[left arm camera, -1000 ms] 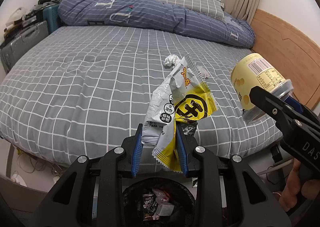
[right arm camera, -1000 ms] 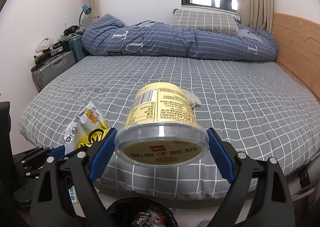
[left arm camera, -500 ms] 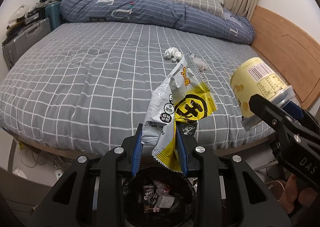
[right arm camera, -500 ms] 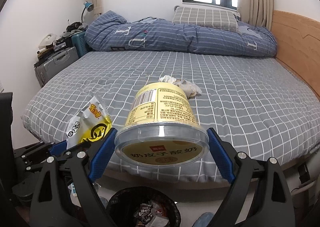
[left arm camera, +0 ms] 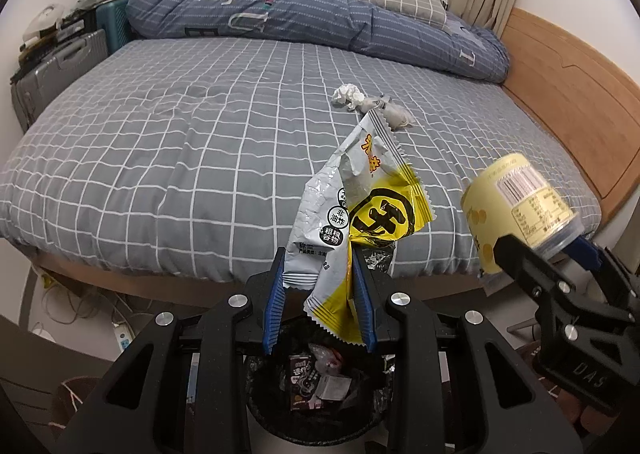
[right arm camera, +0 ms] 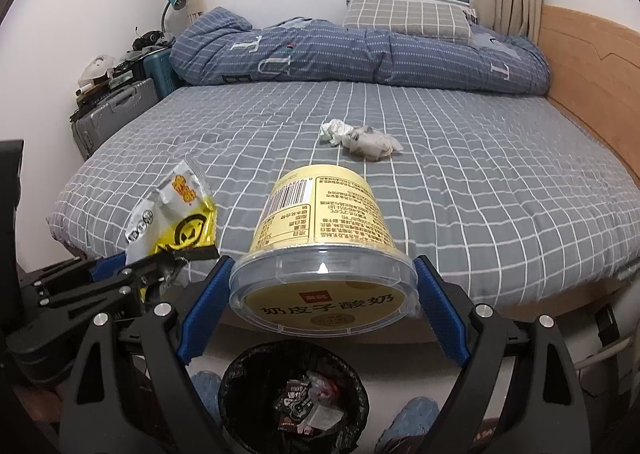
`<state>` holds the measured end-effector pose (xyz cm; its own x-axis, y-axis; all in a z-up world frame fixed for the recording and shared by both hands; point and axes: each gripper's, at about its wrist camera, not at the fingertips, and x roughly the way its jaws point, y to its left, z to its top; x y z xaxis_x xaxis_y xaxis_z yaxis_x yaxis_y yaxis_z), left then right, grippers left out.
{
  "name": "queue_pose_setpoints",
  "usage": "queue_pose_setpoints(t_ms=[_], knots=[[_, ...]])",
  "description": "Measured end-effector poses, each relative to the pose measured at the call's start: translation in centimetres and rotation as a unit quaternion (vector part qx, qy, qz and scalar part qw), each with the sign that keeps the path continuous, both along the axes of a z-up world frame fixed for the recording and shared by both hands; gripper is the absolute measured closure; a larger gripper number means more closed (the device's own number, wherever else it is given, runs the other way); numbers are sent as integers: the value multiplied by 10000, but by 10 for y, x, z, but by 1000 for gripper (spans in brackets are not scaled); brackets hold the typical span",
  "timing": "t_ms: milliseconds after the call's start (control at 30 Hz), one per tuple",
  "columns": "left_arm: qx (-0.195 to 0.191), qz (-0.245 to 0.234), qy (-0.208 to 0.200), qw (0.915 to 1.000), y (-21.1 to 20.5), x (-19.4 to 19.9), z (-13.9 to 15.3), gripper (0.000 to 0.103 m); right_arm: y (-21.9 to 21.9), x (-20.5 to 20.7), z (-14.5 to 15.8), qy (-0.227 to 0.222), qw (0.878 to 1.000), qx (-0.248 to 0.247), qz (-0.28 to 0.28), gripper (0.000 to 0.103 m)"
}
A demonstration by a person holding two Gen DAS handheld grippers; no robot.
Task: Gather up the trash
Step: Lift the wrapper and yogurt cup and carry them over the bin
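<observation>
Trash-wise, the left gripper (left arm camera: 320, 304) has its blue pads clamped on a crinkled silver-and-yellow snack wrapper (left arm camera: 352, 214), held right above the black bin (left arm camera: 320, 386) at the foot of the bed (left arm camera: 160, 158). To the right, the right gripper (right arm camera: 320, 312) squeezes a yellow yogurt tub (right arm camera: 320, 238) by its clear lid over that bin, and crumpled tissues (right arm camera: 360, 139) sit on the bedspread.
</observation>
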<state>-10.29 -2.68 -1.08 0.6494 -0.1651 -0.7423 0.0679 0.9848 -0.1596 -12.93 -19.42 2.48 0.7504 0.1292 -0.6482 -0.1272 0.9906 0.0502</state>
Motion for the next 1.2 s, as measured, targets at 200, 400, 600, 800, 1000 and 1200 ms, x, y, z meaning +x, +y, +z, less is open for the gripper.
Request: queue_pose_setpoints(t_ms=[200, 400, 600, 800, 1000, 1200], knots=[[41, 19, 125, 9999, 5, -12, -5, 73, 1, -14, -11, 207, 9998, -74, -19, 18], [91, 58, 412, 9991, 14, -25, -27, 73, 6, -24, -31, 477, 9987, -155, -5, 18], [133, 119, 689, 9975, 23, -32, -55, 73, 13, -27, -59, 710, 9971, -271, 92, 18], [165, 74, 992, 9949, 22, -25, -91, 73, 15, -15, -96, 1114, 9933, -279, 131, 18], [138, 19, 1336, 9909, 21, -12, -124, 73, 20, -2, -127, 1502, 9878, -324, 261, 18], [128, 97, 1508, 9884, 32, -5, -140, 73, 30, 12, -143, 1723, 9840, -309, 343, 18]])
